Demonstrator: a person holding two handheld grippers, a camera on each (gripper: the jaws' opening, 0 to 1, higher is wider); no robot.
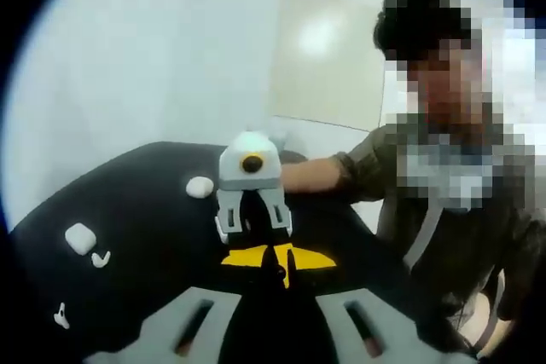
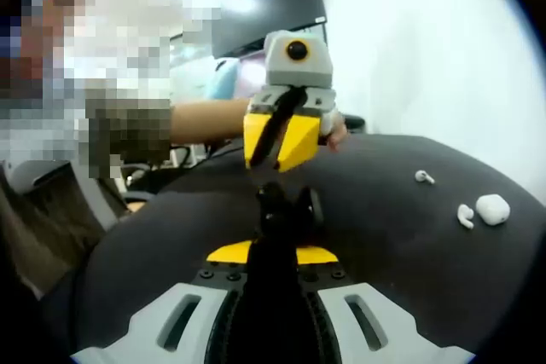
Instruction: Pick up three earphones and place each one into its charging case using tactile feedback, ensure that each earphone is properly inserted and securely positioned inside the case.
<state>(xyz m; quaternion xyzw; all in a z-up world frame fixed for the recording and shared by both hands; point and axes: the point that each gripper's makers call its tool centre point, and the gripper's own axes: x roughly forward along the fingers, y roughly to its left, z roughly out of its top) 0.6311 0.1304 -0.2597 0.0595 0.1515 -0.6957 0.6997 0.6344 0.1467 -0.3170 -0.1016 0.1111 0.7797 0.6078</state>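
Right up close in the left gripper view, the left claw [image 1: 277, 260] rises from the bottom edge, grey slotted jaws running up to yellow tips, and those tips are pressed together with nothing visible between them. Facing it just beyond is the right claw [image 1: 253, 226], its pale fingers hanging down over the black surface [image 1: 145, 210] with a dark stretch between them; whether that claw is open or clamped, I cannot tell from here. Off to the left on the surface sits a white charging case [image 1: 79, 238] with an earphone [image 1: 101, 258] just beside it, a second earphone [image 1: 61, 316] lies nearer the edge and well apart from that pair, and a rounded white case [image 1: 200, 187] rests farther back, near the right claw. A person in an olive sleeve [image 1: 358, 168] reaches in from the right. Over in the right gripper view, the right claw [image 2: 286, 206] shows as a dark mass up the middle, and again its state is not readable. Opposite it the left claw [image 2: 277, 155] hangs above the surface [image 2: 409, 245], yellow jaws meeting at their tips. Away to the right lie the charging case [image 2: 492, 208] and its neighbouring earphone [image 2: 465, 216], almost touching, with the second earphone [image 2: 424, 177] farther back. A dark monitor [image 2: 264, 6] stands behind.
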